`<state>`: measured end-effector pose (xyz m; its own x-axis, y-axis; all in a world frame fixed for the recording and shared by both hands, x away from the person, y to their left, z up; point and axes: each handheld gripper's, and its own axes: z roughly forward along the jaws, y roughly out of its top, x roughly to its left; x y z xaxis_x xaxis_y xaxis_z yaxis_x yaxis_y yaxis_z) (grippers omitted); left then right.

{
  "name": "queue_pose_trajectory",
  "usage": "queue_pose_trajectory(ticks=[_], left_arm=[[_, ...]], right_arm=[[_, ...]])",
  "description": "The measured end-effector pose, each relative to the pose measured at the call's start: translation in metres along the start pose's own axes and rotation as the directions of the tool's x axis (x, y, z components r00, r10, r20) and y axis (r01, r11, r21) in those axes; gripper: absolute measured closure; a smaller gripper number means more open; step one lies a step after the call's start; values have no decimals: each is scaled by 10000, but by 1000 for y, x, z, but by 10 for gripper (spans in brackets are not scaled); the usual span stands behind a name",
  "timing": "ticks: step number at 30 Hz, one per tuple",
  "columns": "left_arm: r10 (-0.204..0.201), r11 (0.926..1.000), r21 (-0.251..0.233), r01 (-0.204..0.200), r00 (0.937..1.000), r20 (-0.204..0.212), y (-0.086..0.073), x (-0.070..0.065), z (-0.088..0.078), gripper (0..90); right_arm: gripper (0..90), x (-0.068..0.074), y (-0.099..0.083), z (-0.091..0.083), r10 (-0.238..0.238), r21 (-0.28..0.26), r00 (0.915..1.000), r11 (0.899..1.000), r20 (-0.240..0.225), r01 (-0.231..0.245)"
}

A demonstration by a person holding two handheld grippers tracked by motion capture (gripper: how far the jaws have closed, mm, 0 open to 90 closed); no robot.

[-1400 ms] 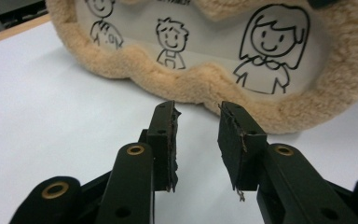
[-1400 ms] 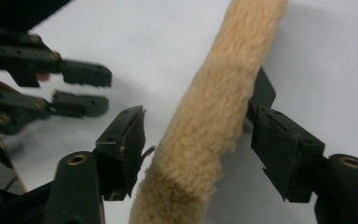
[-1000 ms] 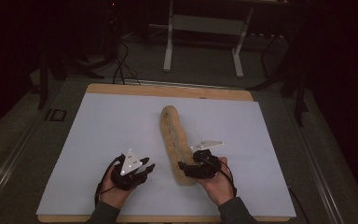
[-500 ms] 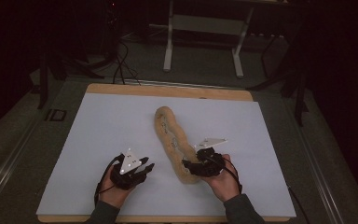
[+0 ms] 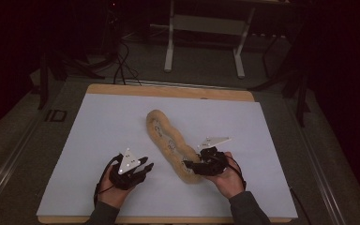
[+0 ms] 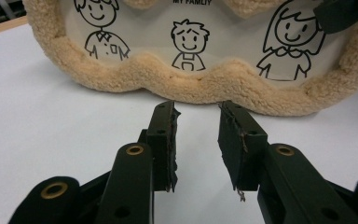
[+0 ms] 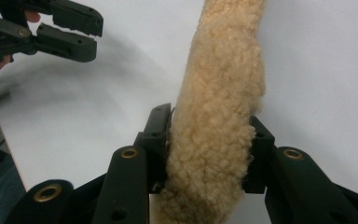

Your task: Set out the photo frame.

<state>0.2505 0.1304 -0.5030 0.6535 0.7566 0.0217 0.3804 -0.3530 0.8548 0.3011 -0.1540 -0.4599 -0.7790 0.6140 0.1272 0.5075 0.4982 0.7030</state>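
A long tan fleece piece (image 5: 171, 140) lies bent across the white sheet (image 5: 98, 122). Its white inner face (image 6: 186, 37) carries cartoon family drawings inside a woolly rim (image 6: 205, 84). My right gripper (image 5: 187, 165) holds its near end. In the right gripper view the jaws (image 7: 210, 121) have just been closing, and both pads press on the fleece edge (image 7: 223, 60) between them. My left gripper (image 5: 147, 166) stands open to the left of the piece. Its empty jaws (image 6: 196, 109) point at the rim, a little short of it.
The white sheet covers a wooden board (image 5: 168, 91). Behind the table, on the dark floor, stand a metal frame's legs (image 5: 201, 42) and loose cables (image 5: 122, 65). The other gripper shows far off as a dark jaw (image 6: 340, 11) and as open jaws (image 7: 74, 32).
The fleece piece went from lying straight to a bent, wavy shape, its far end swung left. My right gripper shifted slightly right at its near end. The left hand kept still.
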Motion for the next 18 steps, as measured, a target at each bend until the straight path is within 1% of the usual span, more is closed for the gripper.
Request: queue_pose_trajectory(ticks=[5, 7, 9, 15, 17, 18], left_arm=[[-67, 10000, -45, 67, 10000, -57, 0, 3, -1, 669], [-120, 9999, -56, 119, 9999, -79, 0, 4, -2, 669], [-164, 9999, -50, 163, 9998, -121, 0, 5, -2, 669], [-275, 9996, -78, 274, 9994, -201, 0, 7, -4, 669], [-283, 9996, -87, 281, 9993, -226, 0, 8, -4, 669], [-305, 9995, -94, 303, 9993, -229, 0, 9, -5, 669]], right_arm=[[625, -5, 1, 0, -83, 58, 9995, 9999, -308, 85], [625, -9, 0, 0, -91, 43, 9987, 9999, -495, 93], [627, -11, 0, 0, -194, 10, 9974, 9998, -691, 195], [636, -14, 3, 0, -753, 146, 9907, 9969, -1138, 774], [636, -15, 3, 1, -826, 134, 9894, 9963, -1191, 848], [637, -17, 4, 0, -930, 262, 9871, 9949, -1307, 972]])
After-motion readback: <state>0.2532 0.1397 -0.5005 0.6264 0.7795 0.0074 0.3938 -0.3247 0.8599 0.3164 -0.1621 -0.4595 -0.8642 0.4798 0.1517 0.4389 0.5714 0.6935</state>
